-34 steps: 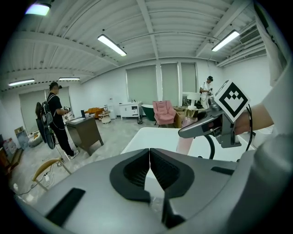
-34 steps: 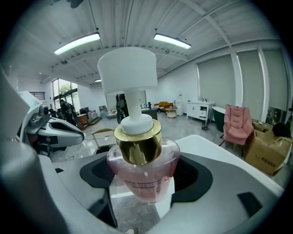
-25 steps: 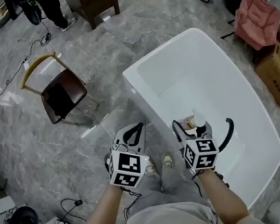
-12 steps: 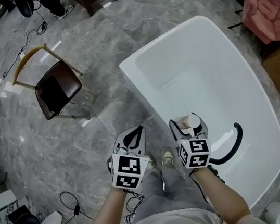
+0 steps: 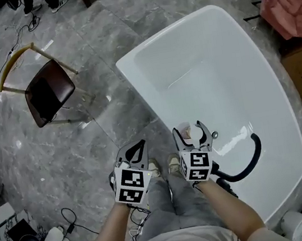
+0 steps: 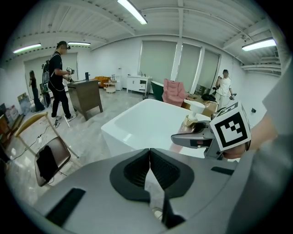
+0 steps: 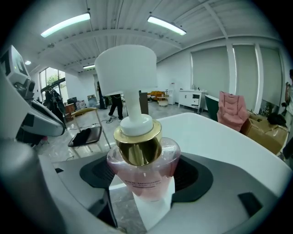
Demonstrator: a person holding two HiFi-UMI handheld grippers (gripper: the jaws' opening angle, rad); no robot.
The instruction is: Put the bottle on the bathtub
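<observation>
This is looking like a large open-plan lab or studio: a freestanding bathtub (image 5: 218,78) is sitting on grey marbled floor (image 5: 97,34), a chair (image 5: 50,96) is standing far left, strip lights (image 6: 132,11) are glowing overhead, and people (image 6: 58,77) are standing far off.

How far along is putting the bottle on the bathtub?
Done: the bottle is picked up, clamped in the right gripper. In hand: it is held over the near edge of the bathtub, apparently not yet resting on it. Left: set it on the rim and open the jaws. The left gripper is shut, empty.
</observation>
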